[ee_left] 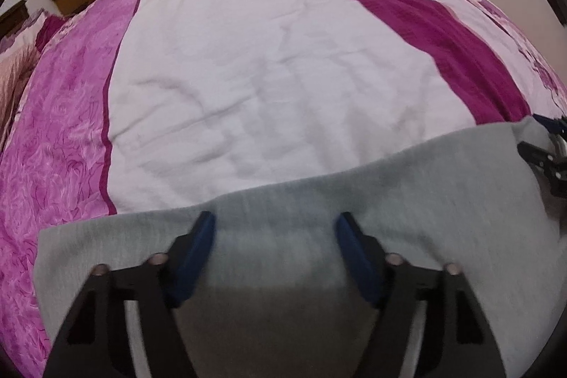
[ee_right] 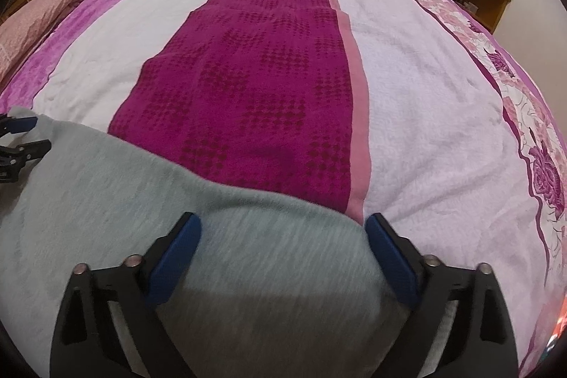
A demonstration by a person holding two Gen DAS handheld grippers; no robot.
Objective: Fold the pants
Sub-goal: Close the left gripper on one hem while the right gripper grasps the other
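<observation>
Jaws wide apart on both the left gripper (ee_left: 275, 225) and right gripper (ee_right: 283, 227), holding nothing. The pants (ee_left: 407, 201) lie along the lower frame on the bed (ee_left: 265, 77). Risk: pinching one layer only, so the fold skews.

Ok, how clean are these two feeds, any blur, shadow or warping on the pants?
Left wrist: gray pants smeared by motion blur, shadow beneath the left gripper. Right wrist: sharper, knit texture visible, similar shadow under the right gripper. Both: strong fisheye bulge in the bedspread, dark vignette corners.
</observation>
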